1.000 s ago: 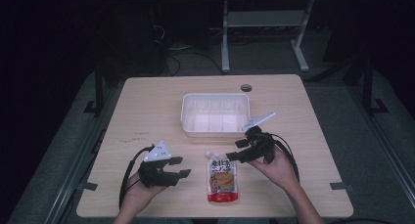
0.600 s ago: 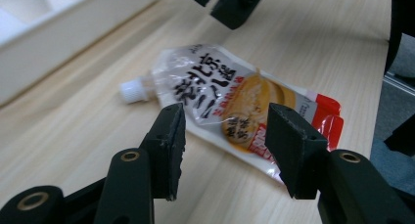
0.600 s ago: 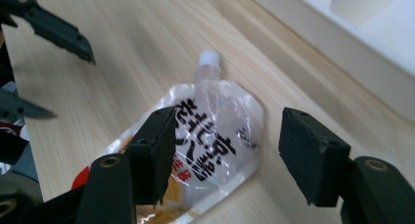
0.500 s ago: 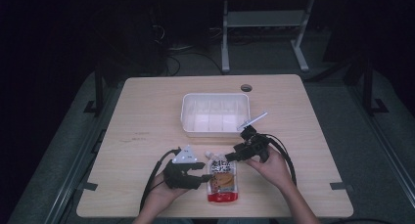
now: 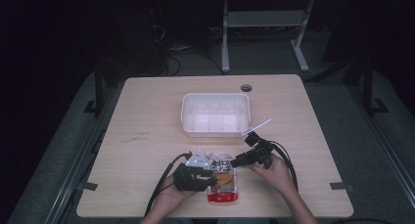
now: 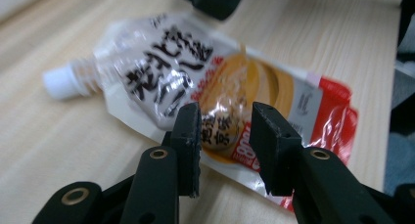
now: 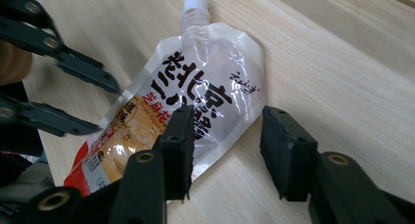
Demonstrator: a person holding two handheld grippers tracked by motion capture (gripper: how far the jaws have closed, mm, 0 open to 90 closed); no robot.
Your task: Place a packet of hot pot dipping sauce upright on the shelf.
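While both tools close in on it from either side, the spouted food pouch (image 5: 222, 179) lies flat on the near edge of the wooden table (image 5: 147, 111), its white cap (image 6: 59, 81) pointing away from the person and its red bottom toward them. The left gripper (image 6: 224, 136) hovers just over the pouch's lower middle with its jaws parted and nothing between them; the right gripper (image 7: 225, 145) stands released too, its jaws straddling the upper edge near the clear top. Neither seems to pinch the film yet. A good pick here probably means taking the flat sealed border or the stiff neck by the cap rather than the bulging middle, which would likely slip or squash, and lifting with both sides level. Farther out, the empty white plastic tub (image 5: 216, 113) sits mid-table, well apart from the pouch. Against half a second ago, both grippers have drawn closer to the pouch, which has not shifted.
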